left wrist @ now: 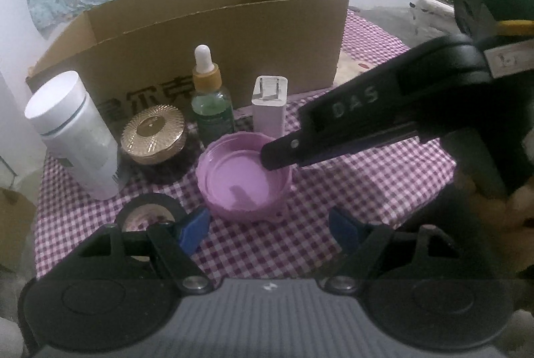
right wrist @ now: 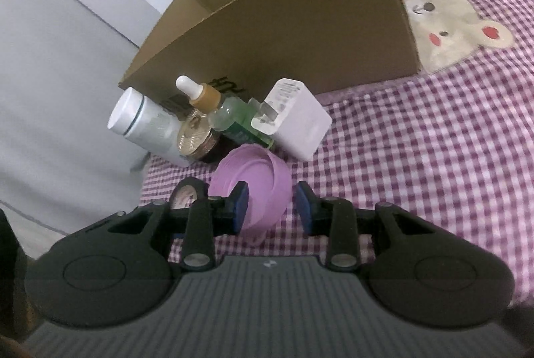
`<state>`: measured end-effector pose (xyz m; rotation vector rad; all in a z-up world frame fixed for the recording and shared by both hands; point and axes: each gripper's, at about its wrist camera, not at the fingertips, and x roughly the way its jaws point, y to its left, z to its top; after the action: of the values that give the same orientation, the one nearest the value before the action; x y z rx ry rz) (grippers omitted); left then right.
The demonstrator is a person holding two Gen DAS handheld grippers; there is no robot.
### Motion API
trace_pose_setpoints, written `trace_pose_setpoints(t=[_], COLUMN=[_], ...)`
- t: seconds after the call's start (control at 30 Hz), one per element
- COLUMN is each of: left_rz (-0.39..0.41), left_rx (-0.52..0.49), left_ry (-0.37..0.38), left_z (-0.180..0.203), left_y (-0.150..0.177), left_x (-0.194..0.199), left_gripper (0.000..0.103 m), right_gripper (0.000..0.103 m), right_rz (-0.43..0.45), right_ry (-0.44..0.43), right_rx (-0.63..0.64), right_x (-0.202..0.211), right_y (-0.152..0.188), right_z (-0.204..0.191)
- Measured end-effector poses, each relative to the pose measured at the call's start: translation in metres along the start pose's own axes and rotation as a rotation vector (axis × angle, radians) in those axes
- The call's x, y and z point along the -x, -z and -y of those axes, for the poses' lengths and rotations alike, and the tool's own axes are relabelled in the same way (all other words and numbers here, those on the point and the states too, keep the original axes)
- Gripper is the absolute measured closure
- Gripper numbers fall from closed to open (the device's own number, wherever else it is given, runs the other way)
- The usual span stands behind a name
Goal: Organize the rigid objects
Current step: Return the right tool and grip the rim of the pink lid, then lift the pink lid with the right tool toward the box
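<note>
right gripper is straddling the wall of the pink lid, jaws narrowed with one pad inside and one outside, contact unclear. left gripper is hanging wide open and empty just before that lid on the checked cloth. dropper bottle, white charger, gold jar, white bottle are standing behind it, cardboard box farthest.
</note>
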<state>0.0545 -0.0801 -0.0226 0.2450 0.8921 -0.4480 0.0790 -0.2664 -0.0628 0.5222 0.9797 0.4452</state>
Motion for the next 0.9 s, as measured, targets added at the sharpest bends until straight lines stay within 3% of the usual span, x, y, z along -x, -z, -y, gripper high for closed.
trace_pose_setpoints(t=[0.2, 0.53, 0.73, 0.9], left_rz=[0.015, 0.029, 0.08, 0.049], left_rx=[0.001, -0.052, -0.07, -0.069], left_ry=[0.028, 0.146, 0.116, 0.101], left_z=[0.001, 0.021, 0.016, 0.012], left_y=[0.003, 0.016, 0.016, 0.009], left_x=[0.002, 0.011, 0.017, 0.002], left_gripper=[0.024, 0.024, 0.023, 0.022], right_gripper=[0.086, 0.088, 0.086, 0.086], right_rz=[-0.029, -0.043, -0.005, 0.007], right_ry=[0.021, 0.075, 0.101, 0.106], right_rx=[0.053, 0.045, 0.044, 0.085], right_x=[-0.007, 0.021, 0.04, 0.042], right_y=[0.001, 0.016, 0.019, 0.016], right_z=[-0.008, 0.003, 0.008, 0.005])
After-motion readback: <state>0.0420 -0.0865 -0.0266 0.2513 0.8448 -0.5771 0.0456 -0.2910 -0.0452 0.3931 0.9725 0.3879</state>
